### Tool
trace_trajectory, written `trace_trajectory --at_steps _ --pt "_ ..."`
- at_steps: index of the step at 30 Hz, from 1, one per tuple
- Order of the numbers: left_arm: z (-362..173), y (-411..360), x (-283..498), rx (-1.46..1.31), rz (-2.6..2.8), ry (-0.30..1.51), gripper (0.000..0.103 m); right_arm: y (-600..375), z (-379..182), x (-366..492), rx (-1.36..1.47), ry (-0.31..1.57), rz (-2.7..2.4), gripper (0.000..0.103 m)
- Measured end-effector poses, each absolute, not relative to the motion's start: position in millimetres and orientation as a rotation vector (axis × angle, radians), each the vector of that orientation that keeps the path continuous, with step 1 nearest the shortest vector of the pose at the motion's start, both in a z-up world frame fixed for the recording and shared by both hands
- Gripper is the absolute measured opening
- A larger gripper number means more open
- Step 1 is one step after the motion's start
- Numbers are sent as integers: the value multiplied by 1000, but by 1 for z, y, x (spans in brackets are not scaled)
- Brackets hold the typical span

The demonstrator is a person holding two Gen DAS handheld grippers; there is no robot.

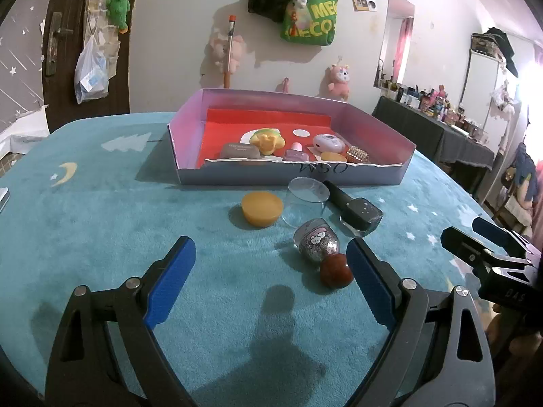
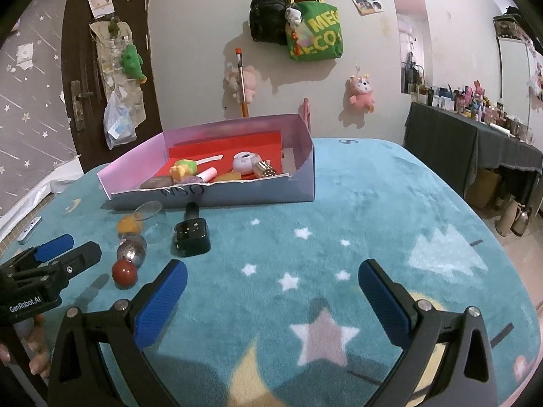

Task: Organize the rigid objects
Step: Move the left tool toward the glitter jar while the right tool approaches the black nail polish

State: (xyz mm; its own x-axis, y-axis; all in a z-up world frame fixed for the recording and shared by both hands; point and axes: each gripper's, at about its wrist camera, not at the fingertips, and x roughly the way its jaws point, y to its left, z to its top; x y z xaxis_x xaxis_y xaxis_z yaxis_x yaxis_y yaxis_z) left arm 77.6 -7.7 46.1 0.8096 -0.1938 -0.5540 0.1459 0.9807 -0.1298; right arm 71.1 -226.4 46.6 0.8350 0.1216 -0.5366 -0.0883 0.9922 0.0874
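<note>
A shallow purple box [image 1: 190, 169] with a red lining holds several small items; it also shows in the right wrist view [image 2: 305, 183]. On the teal rug before it lie an orange puck [image 1: 262, 209], a clear cup [image 1: 305, 200] on its side, a black nail polish bottle [image 1: 359, 215], and a glitter bottle [image 1: 316, 240] with a round red cap [image 1: 335, 270]. My left gripper [image 1: 271, 254] is open and empty, its right finger beside the red cap. My right gripper [image 2: 271, 276] is open and empty over bare rug, right of the black bottle [image 2: 191, 234].
The rug covers a table [image 2: 390, 210]. A wall with hanging bags [image 1: 305, 10] and plush toys stands behind the box. A dark table [image 2: 475, 146] crowded with bottles is at the right. A door [image 2: 101, 68] is at the left.
</note>
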Motion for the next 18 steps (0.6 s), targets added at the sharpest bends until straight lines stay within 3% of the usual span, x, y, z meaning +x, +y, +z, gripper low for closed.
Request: trace_trajectory --at_steps 18 --pt "38 -48 102 -40 -195 790 91 -237 44 74 107 616 125 103"
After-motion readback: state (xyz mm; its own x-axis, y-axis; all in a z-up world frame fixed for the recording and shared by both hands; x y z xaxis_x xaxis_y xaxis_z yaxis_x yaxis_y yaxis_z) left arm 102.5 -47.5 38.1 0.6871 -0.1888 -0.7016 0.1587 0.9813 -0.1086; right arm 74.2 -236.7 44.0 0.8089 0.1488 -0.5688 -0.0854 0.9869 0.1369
